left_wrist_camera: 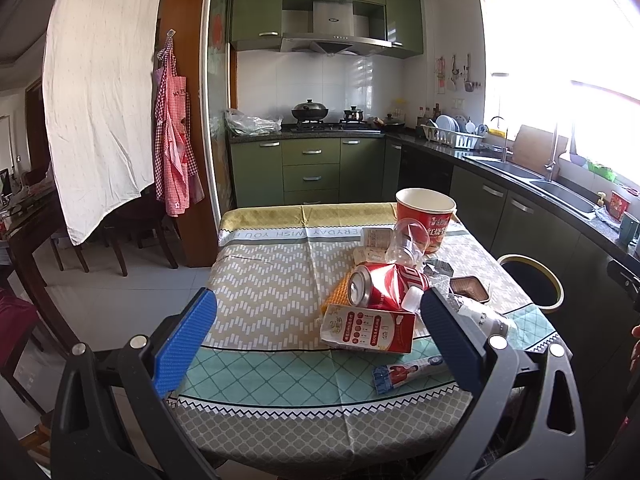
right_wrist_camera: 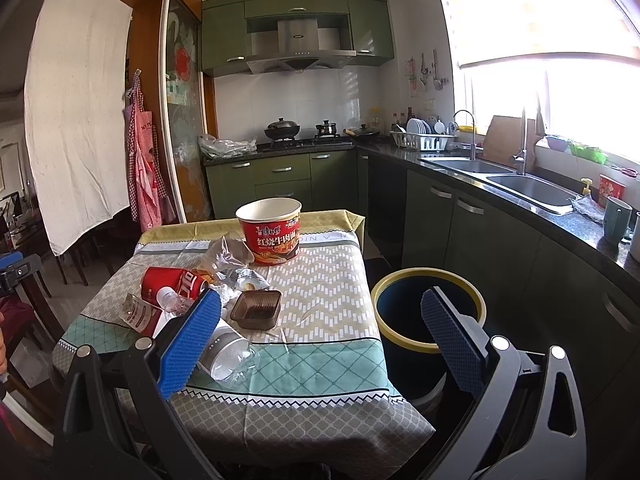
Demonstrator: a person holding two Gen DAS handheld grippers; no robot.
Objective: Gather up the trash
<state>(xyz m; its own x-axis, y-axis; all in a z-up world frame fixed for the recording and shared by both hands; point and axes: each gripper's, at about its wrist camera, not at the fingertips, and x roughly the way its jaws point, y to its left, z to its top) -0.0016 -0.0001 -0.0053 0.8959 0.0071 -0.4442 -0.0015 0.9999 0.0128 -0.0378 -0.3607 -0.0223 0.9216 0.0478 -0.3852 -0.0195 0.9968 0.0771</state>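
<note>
Currently both tongs, left tongs and right tongs, are held wide, empty; can could be rolled off bench if nudged.

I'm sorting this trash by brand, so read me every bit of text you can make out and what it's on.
"红烧牛肉面": red noodle cup.
"100%": red-and-white carton; its other print is too small.
"EVERYDAY WISH YOU H", upside down: tablecloth border.
Crushed red can: white lettering, not readable.
Toothpaste tube: blurred.
</note>
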